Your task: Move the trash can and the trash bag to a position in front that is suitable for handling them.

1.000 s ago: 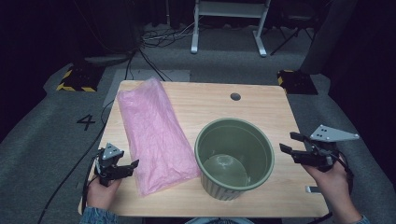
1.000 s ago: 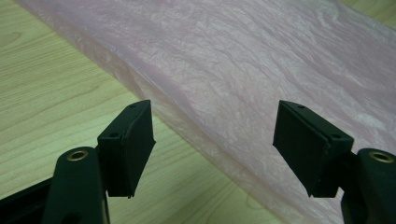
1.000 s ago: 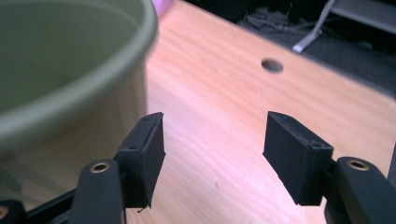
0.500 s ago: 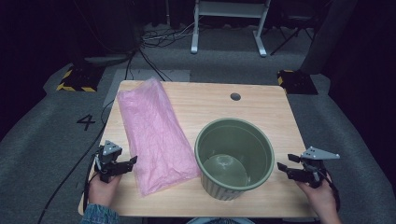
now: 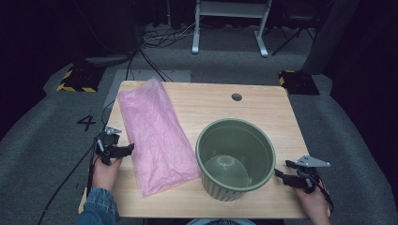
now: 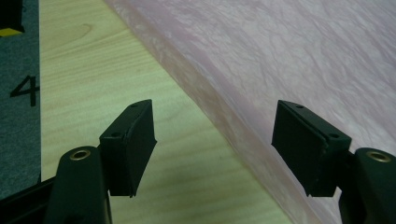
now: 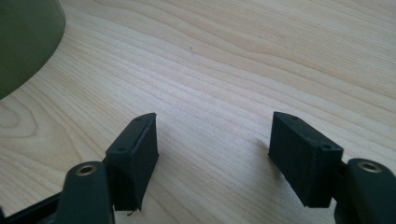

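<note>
Now my left hand-held gripper gapes empty at the pink bag's nine-o'clock edge; my right hand-held gripper, its jaws just widened, is empty at the green pot's four o'clock.

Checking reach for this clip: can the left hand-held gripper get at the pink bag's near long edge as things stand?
Probably yes. The left hand-held gripper points at the pink bag with jaws open; in its own view the bag's edge lies just ahead on bare table, with nothing between.
</note>
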Demonstrator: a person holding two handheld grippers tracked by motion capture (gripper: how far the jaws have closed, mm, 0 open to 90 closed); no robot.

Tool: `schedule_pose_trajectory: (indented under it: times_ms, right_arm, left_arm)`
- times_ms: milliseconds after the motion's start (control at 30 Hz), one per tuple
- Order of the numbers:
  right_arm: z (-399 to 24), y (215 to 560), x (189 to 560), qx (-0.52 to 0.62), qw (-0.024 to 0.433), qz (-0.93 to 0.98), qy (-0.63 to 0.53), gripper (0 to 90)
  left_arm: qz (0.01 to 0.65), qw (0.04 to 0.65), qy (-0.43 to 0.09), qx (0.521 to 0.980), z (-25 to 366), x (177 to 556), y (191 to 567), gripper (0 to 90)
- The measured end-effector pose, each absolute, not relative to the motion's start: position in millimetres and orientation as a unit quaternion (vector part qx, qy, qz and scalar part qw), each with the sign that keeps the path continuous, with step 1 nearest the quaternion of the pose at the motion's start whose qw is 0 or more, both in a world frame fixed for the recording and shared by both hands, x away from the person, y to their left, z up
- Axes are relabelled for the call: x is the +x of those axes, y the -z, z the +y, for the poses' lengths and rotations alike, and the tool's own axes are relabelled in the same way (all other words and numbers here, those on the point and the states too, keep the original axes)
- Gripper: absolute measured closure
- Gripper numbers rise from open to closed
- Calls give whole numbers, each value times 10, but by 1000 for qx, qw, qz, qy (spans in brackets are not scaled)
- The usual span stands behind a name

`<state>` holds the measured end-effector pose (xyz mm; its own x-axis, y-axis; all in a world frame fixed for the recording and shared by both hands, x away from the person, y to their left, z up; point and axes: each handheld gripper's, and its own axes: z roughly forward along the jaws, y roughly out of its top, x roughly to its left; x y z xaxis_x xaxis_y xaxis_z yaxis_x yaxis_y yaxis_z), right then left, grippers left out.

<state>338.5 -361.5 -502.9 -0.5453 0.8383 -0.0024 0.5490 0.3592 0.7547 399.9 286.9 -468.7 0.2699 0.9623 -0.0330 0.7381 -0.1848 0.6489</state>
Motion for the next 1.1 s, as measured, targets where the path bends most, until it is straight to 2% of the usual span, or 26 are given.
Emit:
schedule_pose_trajectory:
  times_ms: [300, 500, 600, 667, 900, 967, 1100]
  right_arm:
    - [-3606, 5030, 3397, 431, 197, 802, -364, 313]
    - [-3606, 5031, 3397, 431, 198, 802, -363, 313]
    - [-3605, 5030, 3397, 431, 197, 802, -364, 313]
    - [-3605, 5031, 3397, 431, 198, 802, -363, 313]
    - [-3605, 5031, 3397, 431, 198, 802, -363, 313]
    - [-3605, 5031, 3397, 431, 198, 802, -363, 313]
    - [-3605, 5031, 3397, 431, 198, 802, -363, 313]
  left_arm:
    - [575, 263, -178, 754, 2726, 4313, 4733, 302]
    - [589, 225, -171, 757, 2673, 4479, 4791, 296]
    - [599, 224, -174, 749, 2705, 4529, 4815, 294]
    - [607, 226, -171, 742, 2745, 4574, 4837, 259]
    - [595, 234, -176, 749, 2716, 4595, 4855, 248]
    - [584, 239, -177, 755, 2687, 4570, 4848, 291]
    - [576, 242, -176, 761, 2616, 4533, 4823, 479]
